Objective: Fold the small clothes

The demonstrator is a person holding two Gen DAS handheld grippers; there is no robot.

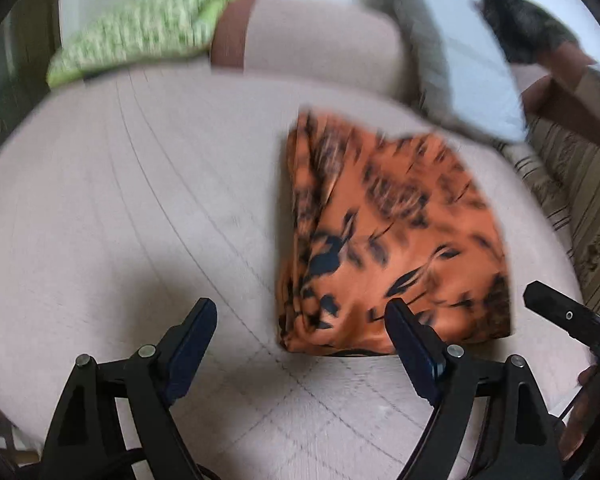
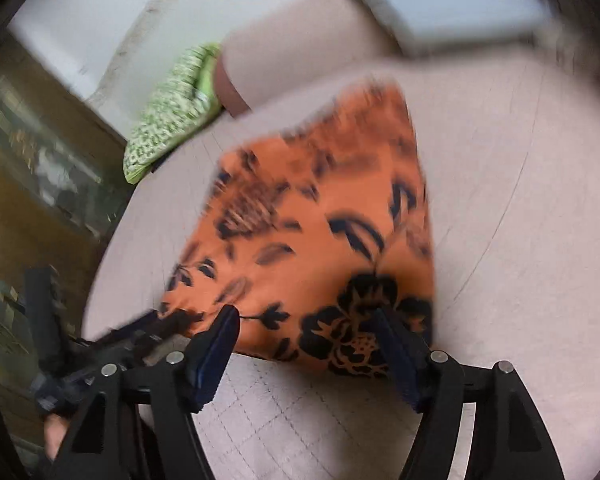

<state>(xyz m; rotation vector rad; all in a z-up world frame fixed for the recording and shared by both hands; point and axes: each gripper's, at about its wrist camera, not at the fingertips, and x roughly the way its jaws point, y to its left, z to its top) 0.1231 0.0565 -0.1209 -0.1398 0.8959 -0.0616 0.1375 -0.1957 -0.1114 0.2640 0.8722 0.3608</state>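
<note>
The orange cloth with a black floral print [image 1: 396, 236] lies folded into a rough square on the pale pink bed cover [image 1: 132, 208], nothing gripping it. The left tongs [image 1: 300, 328] stand wide apart at its near edge, 1 finger over the cloth's corner and 1 over bare cover; the right tongs [image 2: 308, 332] are also spread, over the near edge, clamping nothing. A green patterned cushion [image 1: 140, 32] rests at the far side, well apart.
</note>
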